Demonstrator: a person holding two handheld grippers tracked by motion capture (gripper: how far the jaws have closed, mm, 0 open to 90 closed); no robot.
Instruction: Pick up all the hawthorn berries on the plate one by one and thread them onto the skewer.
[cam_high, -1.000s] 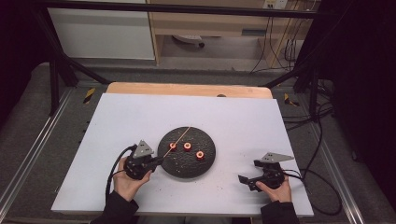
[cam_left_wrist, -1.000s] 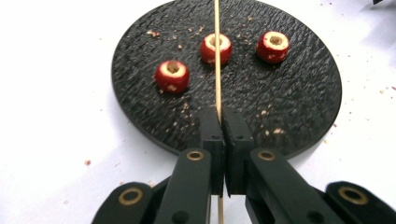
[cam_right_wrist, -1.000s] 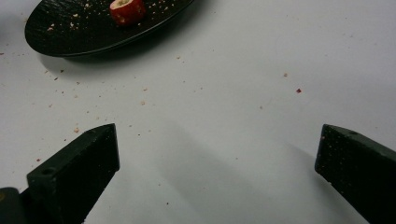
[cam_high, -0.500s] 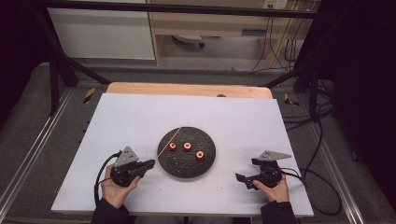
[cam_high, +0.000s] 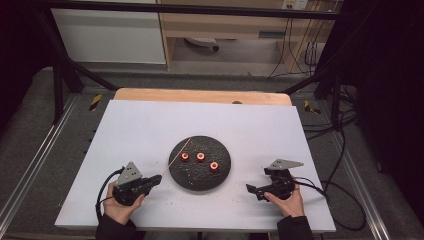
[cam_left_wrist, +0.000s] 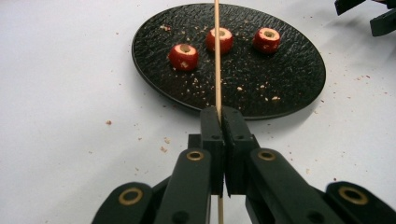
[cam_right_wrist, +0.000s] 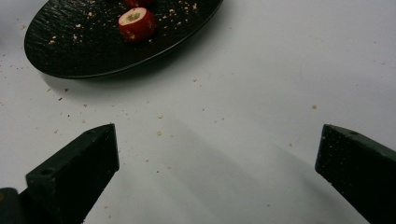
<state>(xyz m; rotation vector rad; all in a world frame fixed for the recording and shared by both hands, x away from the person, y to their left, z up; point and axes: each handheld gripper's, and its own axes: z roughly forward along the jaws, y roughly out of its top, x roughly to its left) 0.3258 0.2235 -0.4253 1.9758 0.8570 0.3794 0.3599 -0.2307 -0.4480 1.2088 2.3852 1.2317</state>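
A: L gripper (cam_left_wrist: 218, 116) has its jaws clenched on the wooden skewer (cam_left_wrist: 217, 56); the tip reaches over the black plate (cam_high: 192, 181) at mid-table, nearer the front edge.

B: R gripper (cam_high: 257, 190)?

A: Jaws spread wide, holding nothing, low over the table (cam_high: 150, 125) by the front right corner.

B: Risks?

A: Skewer's thin, so it could pivot or slip in the jaws under a push. The three cored red fruit pieces (cam_left_wrist: 223, 38) sit loose on the plate; w/o the R gripper bracing one, it'd prob roll off instead of getting pierced.
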